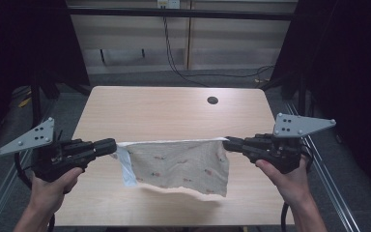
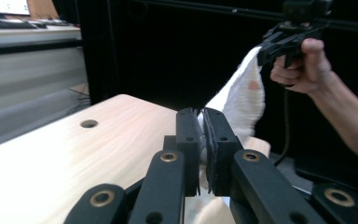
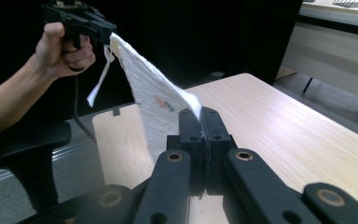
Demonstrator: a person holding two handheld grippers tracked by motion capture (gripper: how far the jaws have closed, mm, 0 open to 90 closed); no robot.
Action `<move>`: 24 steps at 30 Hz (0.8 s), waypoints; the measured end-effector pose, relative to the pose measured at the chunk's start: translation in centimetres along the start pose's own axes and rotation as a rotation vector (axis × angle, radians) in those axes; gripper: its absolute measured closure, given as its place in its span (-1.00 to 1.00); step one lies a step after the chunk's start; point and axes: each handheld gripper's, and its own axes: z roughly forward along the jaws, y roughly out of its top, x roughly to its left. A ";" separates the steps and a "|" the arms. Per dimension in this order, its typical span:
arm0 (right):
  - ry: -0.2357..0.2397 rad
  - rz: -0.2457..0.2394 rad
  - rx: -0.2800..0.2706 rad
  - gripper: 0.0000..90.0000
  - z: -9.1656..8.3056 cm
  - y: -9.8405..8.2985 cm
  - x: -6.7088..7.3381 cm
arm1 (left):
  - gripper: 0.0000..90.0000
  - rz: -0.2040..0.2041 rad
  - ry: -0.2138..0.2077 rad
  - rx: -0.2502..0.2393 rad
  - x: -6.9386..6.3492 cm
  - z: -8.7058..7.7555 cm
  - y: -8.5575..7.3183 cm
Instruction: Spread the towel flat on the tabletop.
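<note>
Left claw (image 1: 113,145) clamped on the left top corner of the small patterned cloth (image 1: 183,164), jaws tight on the fabric edge in the left gripper view (image 2: 204,140). A white tag or hem strip hangs just below that corner. Cloth is held up in the air above the near half of the bench (image 1: 164,108), top edge stretched almost straight between both claws, the rest hanging down, bottom hem clear of the wood with a shadow under it. Lower edge looks uneven, left side curled in. Right claw (image 1: 228,143) pinched shut on the right top corner, fabric nipped between the pads in the right gripper view (image 3: 200,119).

Step in hand reads as spreading the cloth out before laying or folding it. To do it well: keep both corners level, keep the top edge taut without tugging so hard a corner slips out, let the curl on the left drop flat, then lower both hands together so the bottom hem lands first and the cloth lies smooth. Cable hole (image 1: 212,100) at the far side is well clear
</note>
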 end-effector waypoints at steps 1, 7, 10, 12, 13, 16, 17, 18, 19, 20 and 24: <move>-0.004 0.001 -0.002 0.98 0.0 0.0 0.0 | 0.90 -0.002 0.001 0.002 0.2 0.2 0.0; -0.049 0.056 0.075 0.98 1.9 -2.8 -2.5 | 0.90 -0.087 0.017 0.074 3.4 3.5 -3.0; -0.060 0.088 0.093 0.98 2.4 -3.9 -3.7 | 0.90 -0.093 0.033 0.106 4.0 4.4 -4.0; -0.068 0.103 0.107 0.98 3.0 -4.7 -4.7 | 0.90 -0.118 0.035 0.110 4.7 5.1 -4.7; -0.081 0.106 0.131 0.98 3.6 -5.3 -5.3 | 0.90 -0.119 0.051 0.120 5.1 5.6 -5.1; -0.088 0.115 0.147 0.98 4.2 -5.9 -6.1 | 0.90 -0.117 0.055 0.139 5.6 6.4 -5.6; -0.092 0.118 0.151 0.98 4.4 -6.0 -6.3 | 0.90 -0.116 0.067 0.152 5.9 6.7 -5.7; -0.100 0.120 0.155 0.98 4.7 -6.2 -6.6 | 0.90 -0.125 0.077 0.155 6.1 7.0 -6.0; -0.108 0.122 0.169 0.98 5.2 -6.6 -7.3 | 0.90 -0.134 0.080 0.159 6.7 7.3 -6.4; -0.108 0.122 0.169 0.98 5.2 -6.6 -7.3 | 0.90 -0.134 0.080 0.159 6.7 7.3 -6.4; -0.120 0.135 0.181 0.98 6.3 -7.4 -8.7 | 0.90 -0.170 0.098 0.181 8.0 8.0 -7.6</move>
